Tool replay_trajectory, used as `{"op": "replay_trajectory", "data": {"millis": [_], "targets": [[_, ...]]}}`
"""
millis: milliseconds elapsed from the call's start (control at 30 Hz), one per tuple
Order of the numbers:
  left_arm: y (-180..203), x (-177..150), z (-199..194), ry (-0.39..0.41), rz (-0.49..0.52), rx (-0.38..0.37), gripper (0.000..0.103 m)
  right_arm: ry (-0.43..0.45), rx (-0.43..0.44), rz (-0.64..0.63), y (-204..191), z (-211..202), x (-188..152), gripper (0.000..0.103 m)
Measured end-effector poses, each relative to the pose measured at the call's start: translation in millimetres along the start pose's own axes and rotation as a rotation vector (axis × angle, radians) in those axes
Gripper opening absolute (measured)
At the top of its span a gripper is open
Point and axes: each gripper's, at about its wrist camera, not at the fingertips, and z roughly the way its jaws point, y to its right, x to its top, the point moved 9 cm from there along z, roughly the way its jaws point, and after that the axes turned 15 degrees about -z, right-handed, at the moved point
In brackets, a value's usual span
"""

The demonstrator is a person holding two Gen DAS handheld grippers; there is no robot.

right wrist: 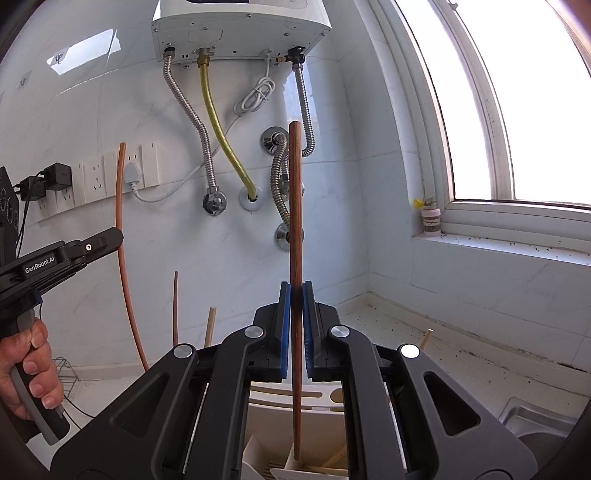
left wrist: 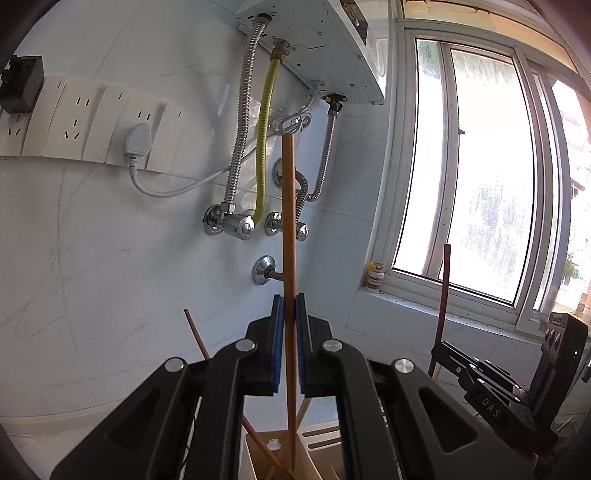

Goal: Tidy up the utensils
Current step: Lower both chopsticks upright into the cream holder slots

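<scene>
Two black grippers with blue pads each clamp one upright chopstick. Nearest in the left wrist view, the left gripper (left wrist: 289, 306) has its pads pressed together on a light reddish-brown wooden chopstick (left wrist: 288, 221). That stick stands almost vertical, and its lower end reaches down into a cream plastic utensil holder (left wrist: 255, 454) just under the gripper. Other thin sticks lean in the same holder, one thin brown stick (left wrist: 197, 338) slanting up to the left.

In the right wrist view, the right gripper (right wrist: 296, 291) is likewise closed tight on a dark brown wooden chopstick (right wrist: 295, 206), also near vertical. Its bottom tip sits in a compartment of the cream holder (right wrist: 258, 458) below; pale bamboo sticks (right wrist: 210, 326) rise just left of the gripper. At the left edge a person's hand (right wrist: 29, 369) grips the grey handle of the other gripper.

Beyond the holder lies a pale speckled worktop (right wrist: 461, 362), with the rim of a steel sink (right wrist: 535, 417) at the lower right. Farther back stands a white marbled tile wall (left wrist: 110, 240) carrying a row of white wall sockets (left wrist: 88, 122) with a white plug in one. Corrugated metal hoses (right wrist: 192, 122) and a yellow braided hose (right wrist: 218, 136) drop from a white wall-mounted water heater (right wrist: 240, 29). To the right, a bright white-framed window (left wrist: 480, 166) has a small jar with a yellow lid (left wrist: 375, 277) on its sill
</scene>
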Motion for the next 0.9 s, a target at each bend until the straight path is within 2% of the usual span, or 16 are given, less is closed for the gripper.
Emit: {"op": "replay_trajectory", "data": {"millis": [167,467,633,900], "targets": [[-6.4,-12.3,6.4,0.019,0.011,0.021,0.006,0.007,-0.031,0.003,2.3,6.3,-10.6,0.006],[-10.6,-31.9,3.5,0.031,0.054,0.031,0.006,0.060,-0.096,-0.043,0.0,-3.3,-7.6,0.006],[-7.9,-37.3,5.0,0.027,0.072,0.024,0.006,0.078,-0.087,-0.091,-14.1,-11.1,-4.2,0.006],[-12.1,-37.2,4.9,0.041,0.062,0.032,0.006,0.088,-0.095,-0.091,-15.2,-12.3,-3.8,0.006]]}}
